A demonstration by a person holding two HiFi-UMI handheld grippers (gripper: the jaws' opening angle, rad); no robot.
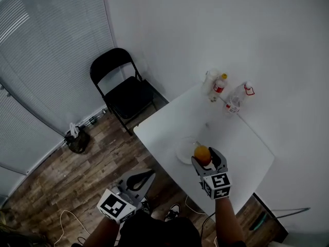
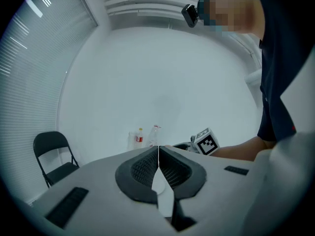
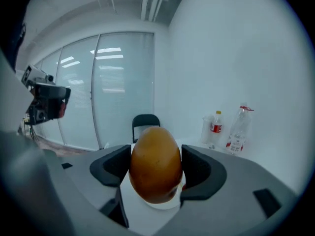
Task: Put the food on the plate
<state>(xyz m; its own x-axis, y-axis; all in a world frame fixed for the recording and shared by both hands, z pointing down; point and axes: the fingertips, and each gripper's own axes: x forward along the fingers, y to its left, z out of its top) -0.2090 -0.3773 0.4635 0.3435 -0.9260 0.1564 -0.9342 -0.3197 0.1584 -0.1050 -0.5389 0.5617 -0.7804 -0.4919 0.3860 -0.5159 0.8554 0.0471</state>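
A smooth orange-brown, egg-shaped food item sits clamped between the jaws of my right gripper. From the head view that food hangs over the right part of a clear plate on the white table, held by the right gripper. My left gripper is off the table's near-left edge, above the wooden floor, its jaws pressed together on nothing.
Two plastic bottles and a clear container stand at the table's far edge by the wall. A black folding chair stands left of the table. A dark bag lies on the floor near the blinds.
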